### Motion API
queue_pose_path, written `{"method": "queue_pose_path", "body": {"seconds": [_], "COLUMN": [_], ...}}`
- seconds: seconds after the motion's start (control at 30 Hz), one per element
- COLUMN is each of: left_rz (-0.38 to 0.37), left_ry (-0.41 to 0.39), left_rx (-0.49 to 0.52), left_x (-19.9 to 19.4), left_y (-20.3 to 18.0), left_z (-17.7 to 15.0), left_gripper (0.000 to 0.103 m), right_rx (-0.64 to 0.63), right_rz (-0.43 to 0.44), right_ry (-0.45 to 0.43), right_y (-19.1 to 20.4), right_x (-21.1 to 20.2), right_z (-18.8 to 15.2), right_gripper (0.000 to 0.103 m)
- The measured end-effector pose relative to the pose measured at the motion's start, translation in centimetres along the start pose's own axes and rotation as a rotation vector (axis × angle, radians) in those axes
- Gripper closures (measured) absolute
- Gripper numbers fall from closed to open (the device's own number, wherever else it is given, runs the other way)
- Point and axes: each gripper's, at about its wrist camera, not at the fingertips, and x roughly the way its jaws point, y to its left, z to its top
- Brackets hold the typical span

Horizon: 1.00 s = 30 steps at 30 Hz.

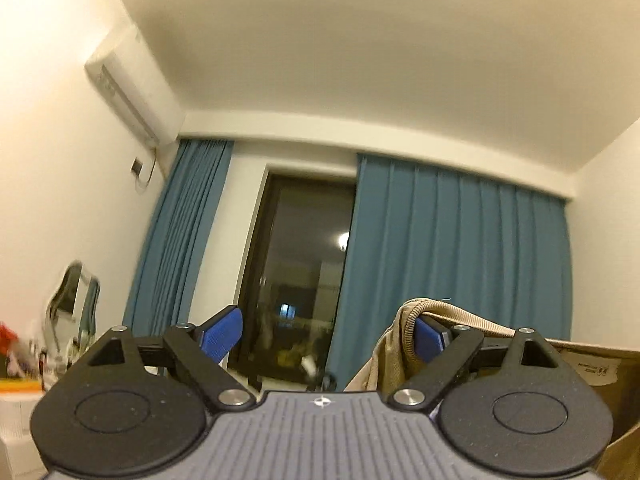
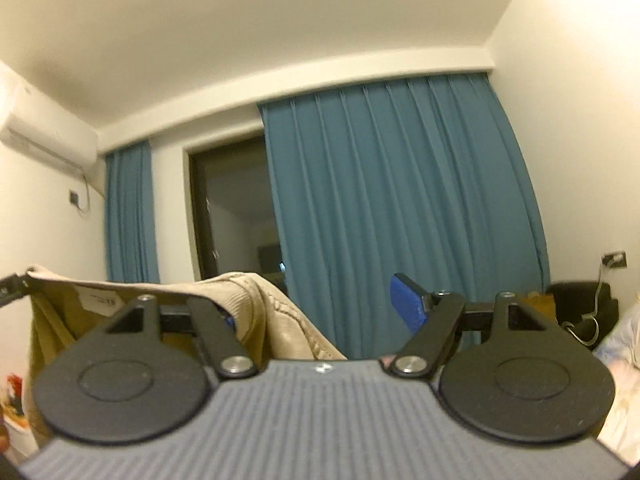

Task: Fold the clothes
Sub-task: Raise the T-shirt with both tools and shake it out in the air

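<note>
A beige garment with a ribbed edge (image 1: 400, 344) is held up in the air, stretched between the two grippers. My left gripper (image 1: 326, 338) is open and points up toward the window. The cloth hangs over its right blue finger (image 1: 430, 340), and its left finger (image 1: 222, 338) is bare. In the right wrist view the same garment (image 2: 256, 308) covers most of the left finger of my right gripper (image 2: 320, 312), which is also open. Its right finger (image 2: 408, 306) is bare. A white care label (image 2: 100, 300) shows on the garment's inner side.
Blue curtains (image 2: 392, 208) flank a dark glass door (image 1: 300, 280) straight ahead. An air conditioner (image 1: 128, 88) is mounted high on the left wall. A mirror (image 1: 72, 304) and cluttered items stand at the left. Light bedding (image 2: 624, 352) and a dark bag (image 2: 580, 304) lie at the right.
</note>
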Motion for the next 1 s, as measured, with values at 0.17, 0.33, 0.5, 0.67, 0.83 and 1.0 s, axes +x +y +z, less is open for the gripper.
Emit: {"method": "queue_pose_path", "body": {"seconds": [0.17,0.33,0.5,0.67,0.83,1.0], "left_rz": [-0.054,-0.1,-0.102,0.001,0.074,0.056], "left_ry": [0.01,0.177,0.331,0.357,0.426,0.573], "left_rx": [-0.017,-0.059,-0.093,-0.081,-0.105,-0.036], "left_x": [-0.1,3.3,9.8,18.6,30.4,41.6], "left_y": [-0.6,-1.1,-1.3,-3.9,-5.9,-6.9], "left_z": [3.3,-0.4,-8.9,-18.2,-30.8,-47.1], "left_gripper": [0.008,0.008,0.008,0.008,0.006,0.006], "right_rx": [-0.061,-0.102,-0.121,-0.109,-0.14,-0.176], "right_rz": [-0.029,-0.076,-0.122,-0.174,-0.213,-0.256], "right_ry": [-0.061,0.022,0.164,0.219,0.248,0.413], "right_y": [0.9,0.0,-2.7,-5.3,-8.3,-12.9], "right_x": [-1.7,0.7,7.0,15.9,27.1,39.3], "right_z": [4.9,3.8,-3.6,-10.8,-18.8,-32.1], "right_gripper": [0.029,0.029,0.029,0.028,0.023,0.023]}}
